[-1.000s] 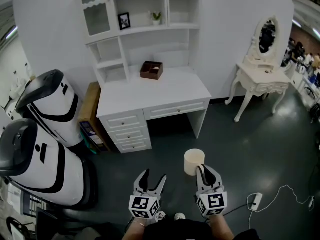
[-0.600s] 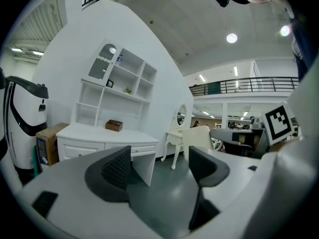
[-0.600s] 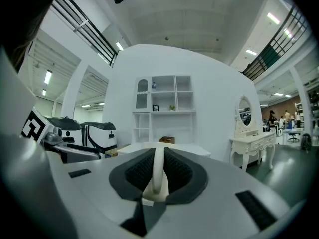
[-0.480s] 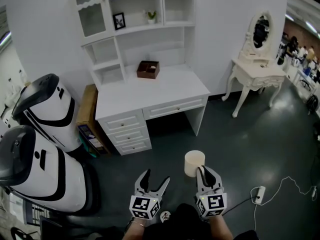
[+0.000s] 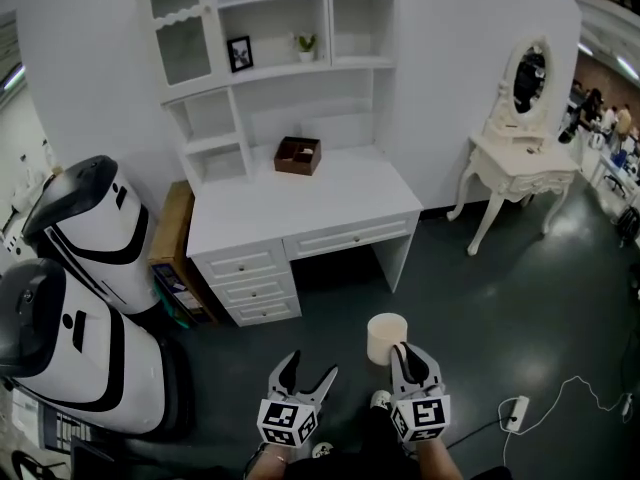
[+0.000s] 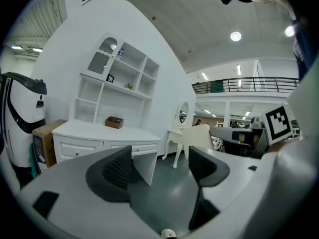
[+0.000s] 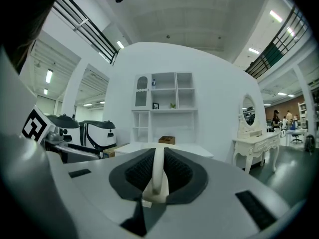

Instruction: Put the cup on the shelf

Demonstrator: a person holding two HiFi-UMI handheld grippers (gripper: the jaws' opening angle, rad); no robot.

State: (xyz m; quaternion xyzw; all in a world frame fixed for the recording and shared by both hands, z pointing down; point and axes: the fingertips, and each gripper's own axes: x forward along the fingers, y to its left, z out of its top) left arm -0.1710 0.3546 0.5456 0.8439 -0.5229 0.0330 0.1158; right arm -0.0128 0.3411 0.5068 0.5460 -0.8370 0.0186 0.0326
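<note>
Right claw [image 5: 404,352] pinches the cup [image 5: 385,334] — plain cream, upright.

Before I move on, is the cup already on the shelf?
No, the cup sits in the right gripper, over the floor.

No legible text; only coded square markers on left tongs [image 5: 308,366], right tongs [image 5: 403,351].
</note>
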